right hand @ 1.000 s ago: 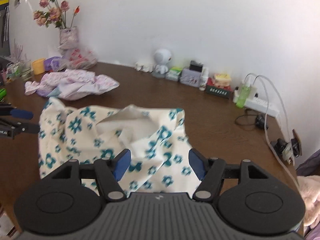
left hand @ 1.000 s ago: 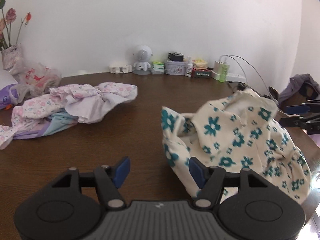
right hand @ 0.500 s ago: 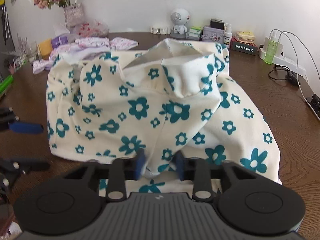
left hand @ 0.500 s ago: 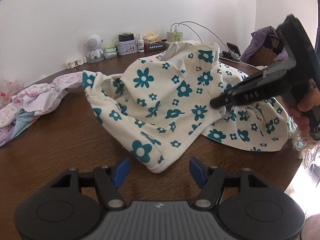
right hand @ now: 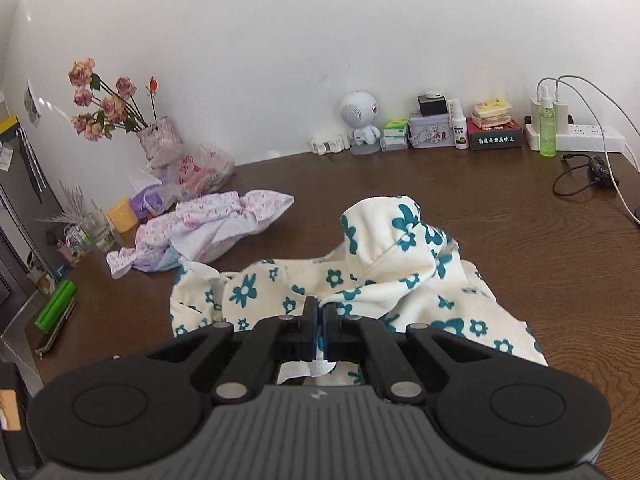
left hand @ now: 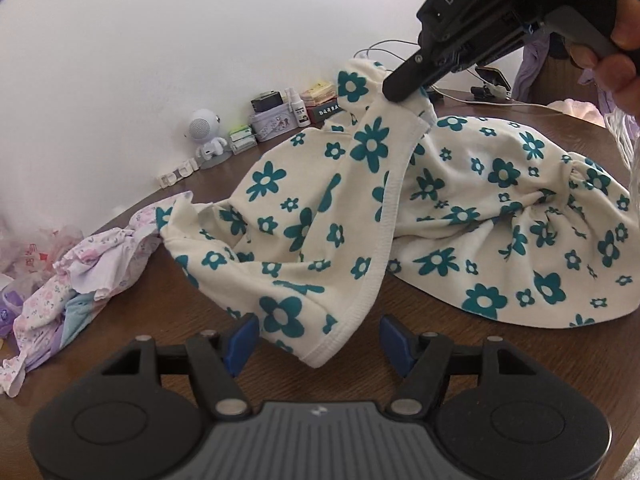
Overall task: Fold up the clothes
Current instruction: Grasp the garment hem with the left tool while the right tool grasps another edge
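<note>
Since half a second ago, the right gripper (right hand: 320, 320) has gone from nearly pinched at the hem to fully clamped on the cream garment with teal flowers (left hand: 460, 208), and it now lifts a fold of it off the brown table (right hand: 520, 232). In the left wrist view that gripper (left hand: 402, 90) reaches in from the upper right, held by a hand (left hand: 616, 52), with the cloth peaking at its tip and draping down from there. In the right wrist view its jaws are pressed together with cloth caught between them, a white edge showing just beneath.

Meanwhile the left gripper (left hand: 316, 340) sits low with its blue-padded jaws spread wide and nothing between them. A lower corner of the garment hangs down into the gap between its fingers; I cannot tell whether it touches either pad. Most of the garment lies spread on the table to that gripper's right. A crumpled pile of pink and lilac clothes (left hand: 88, 264) lies well apart to the left.
</note>
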`<state>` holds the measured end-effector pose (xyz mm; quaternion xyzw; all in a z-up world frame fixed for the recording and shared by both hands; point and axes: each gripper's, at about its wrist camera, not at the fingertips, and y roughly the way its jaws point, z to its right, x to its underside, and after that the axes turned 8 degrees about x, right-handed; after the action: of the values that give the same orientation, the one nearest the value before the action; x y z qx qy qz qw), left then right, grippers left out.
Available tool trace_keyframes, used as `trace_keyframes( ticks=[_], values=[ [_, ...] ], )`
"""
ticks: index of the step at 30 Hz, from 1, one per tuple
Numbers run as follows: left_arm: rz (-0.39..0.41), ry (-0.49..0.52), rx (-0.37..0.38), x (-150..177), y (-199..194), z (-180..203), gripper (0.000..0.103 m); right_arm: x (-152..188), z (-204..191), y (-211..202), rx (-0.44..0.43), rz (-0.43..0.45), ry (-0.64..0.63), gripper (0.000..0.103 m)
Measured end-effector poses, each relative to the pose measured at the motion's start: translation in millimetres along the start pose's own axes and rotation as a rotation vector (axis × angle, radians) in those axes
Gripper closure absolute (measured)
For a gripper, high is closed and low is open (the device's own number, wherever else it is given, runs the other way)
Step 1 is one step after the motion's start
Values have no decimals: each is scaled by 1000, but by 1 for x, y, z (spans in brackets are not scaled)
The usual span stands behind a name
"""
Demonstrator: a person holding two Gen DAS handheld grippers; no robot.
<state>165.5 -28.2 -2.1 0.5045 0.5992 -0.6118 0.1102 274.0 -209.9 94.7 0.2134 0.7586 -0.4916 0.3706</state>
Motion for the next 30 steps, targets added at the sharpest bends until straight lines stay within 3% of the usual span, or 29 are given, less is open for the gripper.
trace_keyframes(
  ticks=[2,4,6,7,12,16,18,20,26,30],
  values=[
    [26,-12,-23,-1,2,-3,39,-6,0,0,7,19,-4,101],
    [46,-27,-44,-4,3,-9,51,-10,2,1,3,23,7,101],
    [70,-70,-37,-7,1,-18,78,-11,5,3,2,27,18,101],
    [85,-94,-31,-9,0,-23,84,-11,6,4,3,29,23,101],
    [144,-179,-5,-27,-10,-48,98,-9,8,10,20,25,34,101],
    [186,-234,13,-44,-20,-67,99,-4,5,12,46,36,14,96],
    [207,-262,22,-53,-24,-77,99,1,0,9,76,58,-19,75],
    [228,-290,32,-62,-29,-87,99,12,-7,2,93,79,-81,68],
    [249,-316,51,-86,-38,-90,99,40,-34,5,173,103,-212,54],
    [252,-315,49,-94,-43,-88,99,52,-46,15,251,120,-269,54]
  ],
)
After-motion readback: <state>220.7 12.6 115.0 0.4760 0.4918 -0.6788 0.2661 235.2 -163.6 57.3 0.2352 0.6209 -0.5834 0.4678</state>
